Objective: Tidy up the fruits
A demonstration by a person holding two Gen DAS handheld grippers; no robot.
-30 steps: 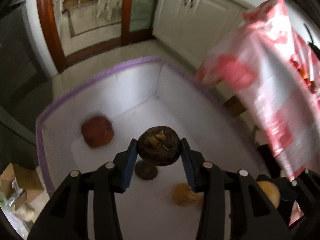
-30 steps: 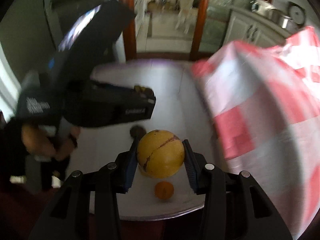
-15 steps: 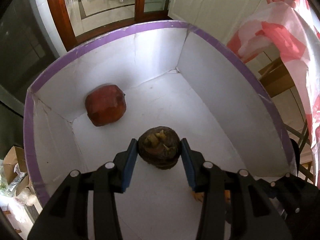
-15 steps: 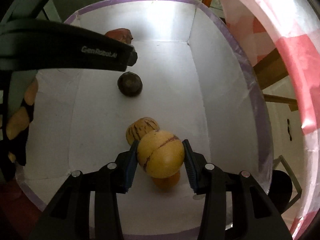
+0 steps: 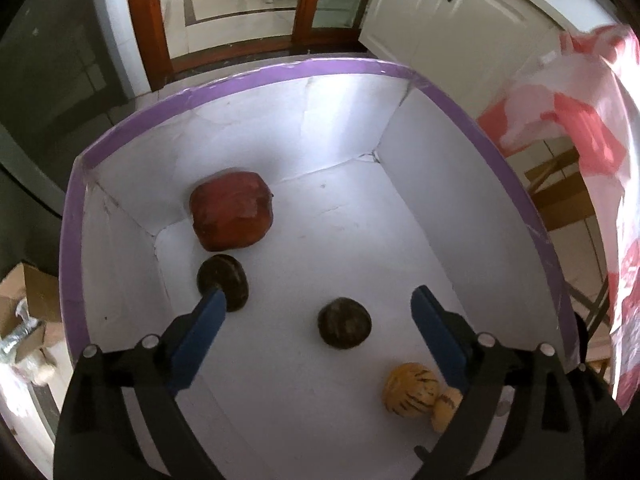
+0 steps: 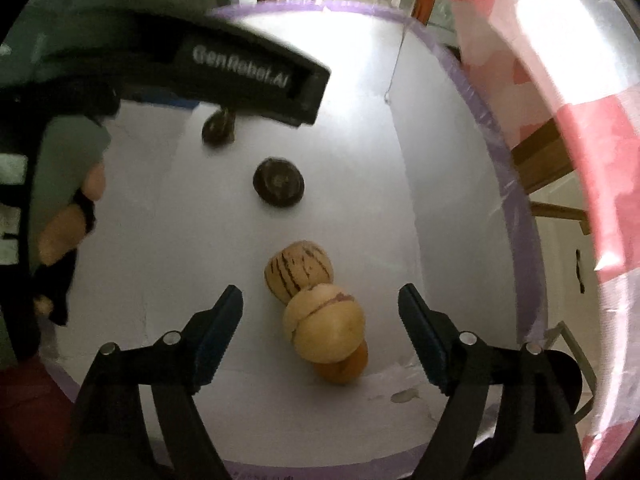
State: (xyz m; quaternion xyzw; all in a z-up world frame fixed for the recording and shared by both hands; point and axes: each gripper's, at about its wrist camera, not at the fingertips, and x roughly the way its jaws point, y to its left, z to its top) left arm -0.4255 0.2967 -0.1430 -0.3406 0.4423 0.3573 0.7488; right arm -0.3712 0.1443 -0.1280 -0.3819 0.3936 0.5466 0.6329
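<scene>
Both tools hang over the white box (image 5: 460,128), jaws opening: left tool (image 5: 320,308) above a dark fruit (image 5: 344,328), right tool (image 6: 320,300) above a yellow fruit (image 6: 324,328), neither gripped.

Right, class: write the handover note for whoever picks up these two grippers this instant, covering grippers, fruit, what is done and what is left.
Left gripper: jaws opening, nothing pressed between them; a dark round fruit lies on the box floor below.
Right gripper: jaws opening, off the yellow fruit, which rests against the striped yellow fruit and an orange one.
Also in the purple-rimmed white box: a red fruit and a second dark fruit.
Done: six fruits boxed.
Left: no other loose fruit is in view; check outside the box.
</scene>
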